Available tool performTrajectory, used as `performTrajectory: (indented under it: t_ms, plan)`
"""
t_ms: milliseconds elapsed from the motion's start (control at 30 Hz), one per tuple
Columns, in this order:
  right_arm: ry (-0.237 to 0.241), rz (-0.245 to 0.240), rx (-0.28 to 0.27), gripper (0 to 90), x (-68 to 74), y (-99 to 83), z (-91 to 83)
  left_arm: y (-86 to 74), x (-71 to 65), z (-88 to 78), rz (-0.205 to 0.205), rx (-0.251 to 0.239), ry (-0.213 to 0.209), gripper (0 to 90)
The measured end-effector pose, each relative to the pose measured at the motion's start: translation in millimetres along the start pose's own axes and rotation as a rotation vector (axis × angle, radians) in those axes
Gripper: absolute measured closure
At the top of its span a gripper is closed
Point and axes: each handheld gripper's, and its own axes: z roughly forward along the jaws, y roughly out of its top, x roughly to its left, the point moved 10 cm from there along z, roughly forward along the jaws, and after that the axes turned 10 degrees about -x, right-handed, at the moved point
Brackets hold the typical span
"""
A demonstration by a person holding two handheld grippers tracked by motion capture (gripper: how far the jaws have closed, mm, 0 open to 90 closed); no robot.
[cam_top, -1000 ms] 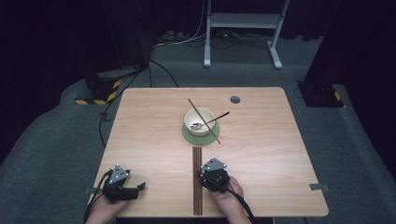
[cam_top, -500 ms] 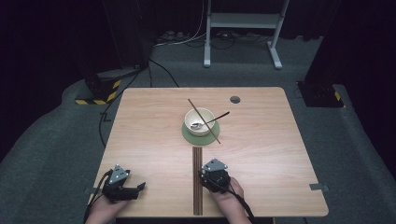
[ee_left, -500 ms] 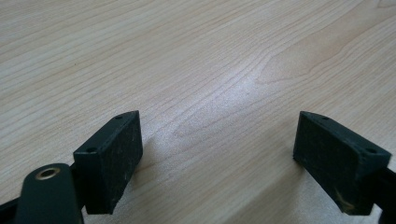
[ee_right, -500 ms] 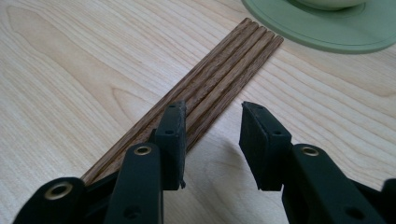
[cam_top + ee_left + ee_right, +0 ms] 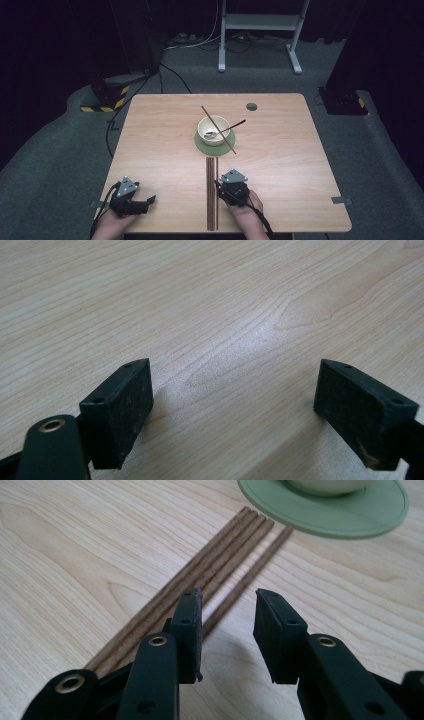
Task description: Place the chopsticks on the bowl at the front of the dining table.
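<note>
Your right tool [image 5: 227, 630], jaws just closing and half-open, straddles one chopstick [image 5: 250, 577]; your left tool [image 5: 232, 415] gapes empty over the tabletop [image 5: 210, 300].

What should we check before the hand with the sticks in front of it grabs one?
1. Right tool lined up with the loose chopstick: ok; that stick runs in between the jaws.
2. Pads pressing on the stick: not ok; the jaws have just been closing, but a gap shows on both sides.
3. Loose stick apart from the other chopsticks: ok at the far end; near the jaws, cannot tell.
4. Green coaster out of the way: ok; it lies beyond the stick tips.
5. Left tool free: ok; its jaws are open over bare table.
6. Bowl ready: cannot tell; a spoon and a chopstick already rest on it.
</note>
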Motion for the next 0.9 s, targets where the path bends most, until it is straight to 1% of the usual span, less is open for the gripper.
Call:
performTrajectory:
  t_ms: [33, 100, 133, 167, 200, 233, 300, 333, 400, 467, 500, 633, 800, 900]
  plan:
    - [0.004, 0.007, 0.005, 64.5, 2.1, 0.4, 0.3, 0.0, 0.0, 0.0, 0.0, 0.0, 0.0, 15.9]
    - [0.006, -0.006, 0.012, 64.7, 4.9, 0.1, 2.2, 0.0, 0.0, 0.0, 0.0, 0.0, 0.0, 15.9]
    - [0.01, 0.005, 0.016, 65.0, 6.8, -1.0, 3.4, 0.0, 0.0, 0.0, 0.0, 0.0, 0.0, 15.9]
    - [0.017, 0.001, 0.016, 65.5, 6.8, -1.0, 4.4, 0.0, 0.0, 0.0, 0.0, 0.0, 0.0, 15.9]
    - [0.02, 0.01, 0.023, 66.4, 7.7, -2.1, 5.2, 0.0, 0.0, 0.0, 0.0, 0.0, 0.0, 15.9]
    - [0.021, 0.008, 0.031, 67.5, 7.8, -3.2, 5.6, 0.0, 0.0, 0.0, 0.0, 0.0, 0.0, 15.9]
    - [0.017, 0.0, 0.039, 69.2, 6.5, -5.2, 6.7, 0.0, 0.0, 0.0, 0.0, 0.0, -0.001, 15.9]
    - [0.015, 0.009, 0.044, 70.0, 6.3, -6.3, 6.8, 0.0, 0.0, 0.0, 0.0, 0.0, -0.001, 15.9]
    - [0.015, 0.017, 0.05, 71.7, 3.3, -8.0, 7.1, 0.0, 0.1, 0.0, 0.001, -0.001, 0.0, 16.0]
    - [0.018, 0.058, 0.059, 73.7, 1.2, -9.7, 5.4, 0.0, 0.1, -0.2, 0.002, 0.0, 0.0, 16.1]
    - [0.018, 0.051, 0.056, 74.7, -0.9, -10.0, 5.0, 0.0, -0.1, -0.3, 0.001, 0.0, 0.0, 16.1]
    - [0.004, 0.068, 0.06, 77.6, -10.0, -13.5, 0.9, 0.0, -0.2, -0.3, 0.001, 0.0, -0.001, 16.1]
    - [-0.022, 0.075, 0.063, 78.9, -20.0, -16.1, -2.4, 0.0, 0.2, -0.4, 0.007, 0.002, -0.004, 16.1]
    - [-0.026, 0.078, 0.065, 79.1, -24.0, -16.9, -3.8, 0.3, -0.1, -0.1, 0.003, -0.001, -0.002, 16.1]
